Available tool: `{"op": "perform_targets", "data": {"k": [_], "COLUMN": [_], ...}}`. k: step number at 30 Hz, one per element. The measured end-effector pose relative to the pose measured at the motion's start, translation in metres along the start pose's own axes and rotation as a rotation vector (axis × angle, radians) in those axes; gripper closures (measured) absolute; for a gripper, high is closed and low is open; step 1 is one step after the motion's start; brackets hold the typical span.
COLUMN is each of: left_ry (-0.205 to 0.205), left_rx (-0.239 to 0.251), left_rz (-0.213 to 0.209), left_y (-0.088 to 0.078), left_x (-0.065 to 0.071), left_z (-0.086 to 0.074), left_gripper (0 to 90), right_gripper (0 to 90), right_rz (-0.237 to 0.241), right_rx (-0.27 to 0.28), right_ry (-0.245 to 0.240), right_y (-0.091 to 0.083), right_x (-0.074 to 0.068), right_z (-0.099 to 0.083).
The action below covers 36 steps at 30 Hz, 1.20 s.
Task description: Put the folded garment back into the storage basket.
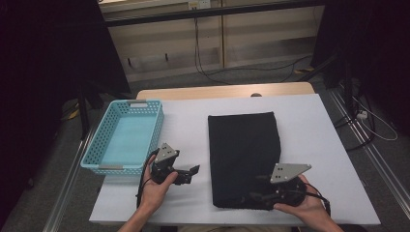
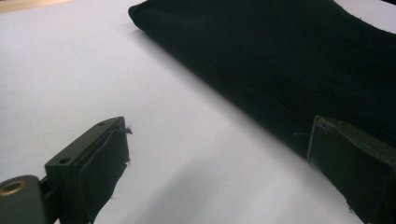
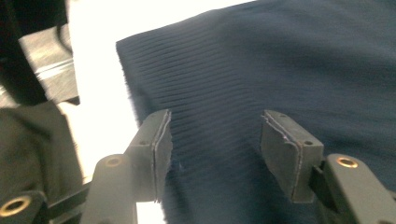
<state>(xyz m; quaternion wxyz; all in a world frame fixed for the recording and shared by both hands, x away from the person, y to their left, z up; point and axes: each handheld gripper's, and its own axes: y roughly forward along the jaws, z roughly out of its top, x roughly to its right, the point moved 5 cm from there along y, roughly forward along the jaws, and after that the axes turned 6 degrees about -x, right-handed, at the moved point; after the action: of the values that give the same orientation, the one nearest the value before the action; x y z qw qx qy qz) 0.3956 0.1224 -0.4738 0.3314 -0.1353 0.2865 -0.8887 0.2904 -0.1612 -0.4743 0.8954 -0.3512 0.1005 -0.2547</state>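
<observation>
The high view is dim around its edges, with the room dark at both sides, while the white desk (image 1: 309,125) stands out evenly lit from above. In the left gripper view the black cloth (image 2: 289,60) is soft and featureless, throwing a blurred shadow beside it. The right gripper view glares white at its upper left, with blurred foreground tongs (image 3: 215,140).

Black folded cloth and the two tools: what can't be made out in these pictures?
- High view: the black folded cloth's near right corner is covered by the right tool and hand.
- Right gripper view: whether the pads touch the cloth is unclear.
- Left gripper view: the cloth runs off the top and right edges, and the left tool's right jaw overlaps it.
- Blue basket: its near inside wall is hidden.
</observation>
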Motion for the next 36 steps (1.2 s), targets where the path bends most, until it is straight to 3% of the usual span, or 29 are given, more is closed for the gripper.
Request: {"op": "perform_targets", "data": {"k": [5, 13, 20, 22, 25, 31, 36], "left_ry": [0.002, 0.001, -0.011, -0.010, -0.002, -0.007, -0.004], "left_rx": [-0.008, -0.011, -0.015, -0.013, -0.019, -0.021, -0.032], "left_rz": [-0.001, 0.008, 0.011, 0.011, 0.010, 0.007, -0.009], "left_y": [0.002, 0.003, 0.005, 0.005, 0.006, 0.010, 0.012], "left_x": [0.000, 0.000, -0.003, -0.002, -0.001, 0.000, 0.001], "left_z": [0.000, -0.001, -0.001, 0.000, 0.000, 0.000, 0.000], "left_gripper": [5.3, 5.3, 5.0, 5.0, 5.0, 5.0, 5.0], "right_gripper": [42.8, 26.4, 25.5, 30.0, 47.7, 61.8, 70.9], "right_rz": [0.007, 0.012, -0.047, -0.050, -0.088, -0.133, -0.132], "right_rx": [-0.049, -0.111, -0.147, -0.144, -0.141, -0.150, -0.147], "right_ry": [-0.040, -0.082, -0.158, -0.160, -0.157, -0.152, -0.120], "right_y": [0.011, 0.028, 0.038, 0.038, 0.036, 0.036, 0.038], "right_x": [-0.007, -0.015, -0.021, -0.020, -0.015, -0.012, -0.010], "right_z": [-0.003, -0.009, -0.012, -0.012, -0.011, -0.009, -0.005]}}
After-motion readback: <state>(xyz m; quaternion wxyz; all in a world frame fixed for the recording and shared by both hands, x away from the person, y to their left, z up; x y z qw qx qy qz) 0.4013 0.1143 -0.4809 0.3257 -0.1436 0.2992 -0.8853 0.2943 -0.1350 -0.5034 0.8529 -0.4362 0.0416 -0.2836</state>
